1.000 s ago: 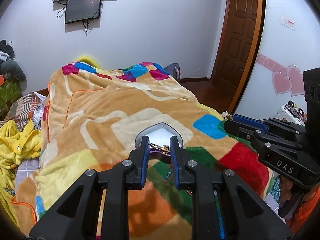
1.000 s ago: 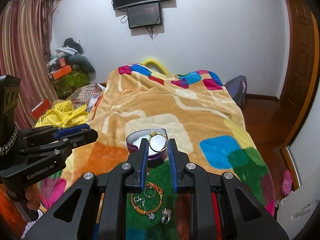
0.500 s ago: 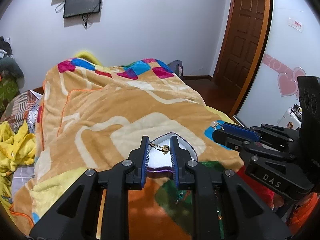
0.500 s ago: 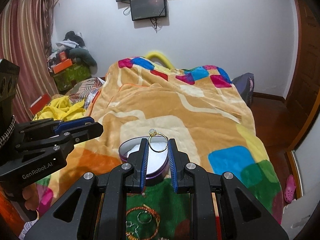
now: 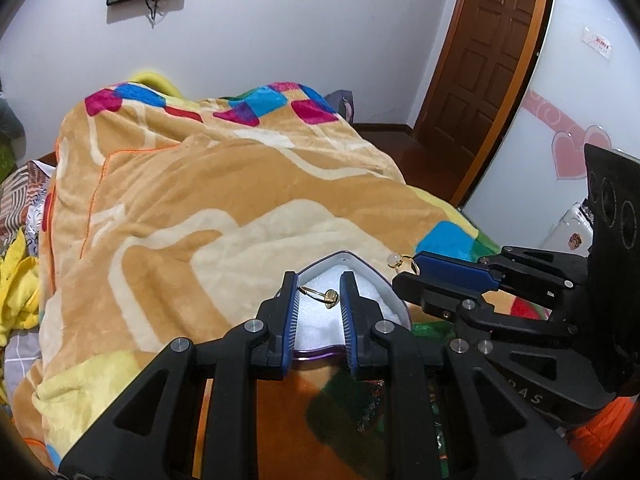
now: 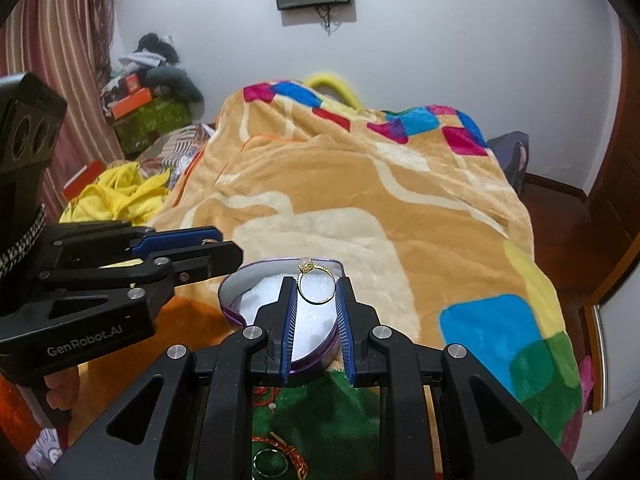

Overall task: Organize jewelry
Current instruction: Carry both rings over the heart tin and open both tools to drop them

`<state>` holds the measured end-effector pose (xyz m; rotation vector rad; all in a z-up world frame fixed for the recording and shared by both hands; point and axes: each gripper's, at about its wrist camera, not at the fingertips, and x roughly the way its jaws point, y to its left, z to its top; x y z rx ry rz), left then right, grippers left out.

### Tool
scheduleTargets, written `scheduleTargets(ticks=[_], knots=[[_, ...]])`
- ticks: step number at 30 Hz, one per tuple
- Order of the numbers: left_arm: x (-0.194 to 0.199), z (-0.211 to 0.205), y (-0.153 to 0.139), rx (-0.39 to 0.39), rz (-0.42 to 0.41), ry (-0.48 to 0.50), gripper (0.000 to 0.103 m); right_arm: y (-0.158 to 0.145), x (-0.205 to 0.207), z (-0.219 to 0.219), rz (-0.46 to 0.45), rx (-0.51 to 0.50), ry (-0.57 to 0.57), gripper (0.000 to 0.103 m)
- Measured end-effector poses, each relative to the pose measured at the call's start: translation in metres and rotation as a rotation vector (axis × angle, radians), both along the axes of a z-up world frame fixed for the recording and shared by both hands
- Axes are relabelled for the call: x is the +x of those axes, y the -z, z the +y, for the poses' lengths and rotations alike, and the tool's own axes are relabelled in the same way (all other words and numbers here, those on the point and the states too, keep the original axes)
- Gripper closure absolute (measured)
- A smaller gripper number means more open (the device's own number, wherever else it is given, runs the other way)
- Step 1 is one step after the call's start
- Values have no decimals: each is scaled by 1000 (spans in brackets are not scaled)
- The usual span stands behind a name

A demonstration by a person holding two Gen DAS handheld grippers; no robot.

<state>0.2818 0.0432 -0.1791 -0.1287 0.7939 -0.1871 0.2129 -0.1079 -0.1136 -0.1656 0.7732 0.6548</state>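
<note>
From my left wrist, my left claw point(image 5: 319, 294) pinches a thin gold ring point(image 5: 320, 295) with a small round bead, held over the heart-shaped tin point(image 5: 386, 280), white-padded inside, on the plush patchwork blanket point(image 5: 200, 200).

From my right wrist, my right claw point(image 6: 316, 290) is clamped on a gold stone-set ring point(image 6: 316, 285), upright above the same tin point(image 6: 232, 292). Red-and-gold bangles point(image 6: 288, 452) lie on the blanket below.

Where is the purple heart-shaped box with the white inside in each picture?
Left wrist view: the purple heart-shaped box with white lining sits low in the middle, behind the left gripper, which holds a small gold ring.
Right wrist view: the box sits low, left of middle, behind the right gripper.
Shared landmark: the orange patchwork blanket.
</note>
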Motion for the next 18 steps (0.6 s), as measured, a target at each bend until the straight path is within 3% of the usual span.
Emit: scheduleTargets(ticks=[18], knots=[[21, 2, 21, -3, 78, 25, 83, 15, 15, 7, 57, -47, -53, 85]])
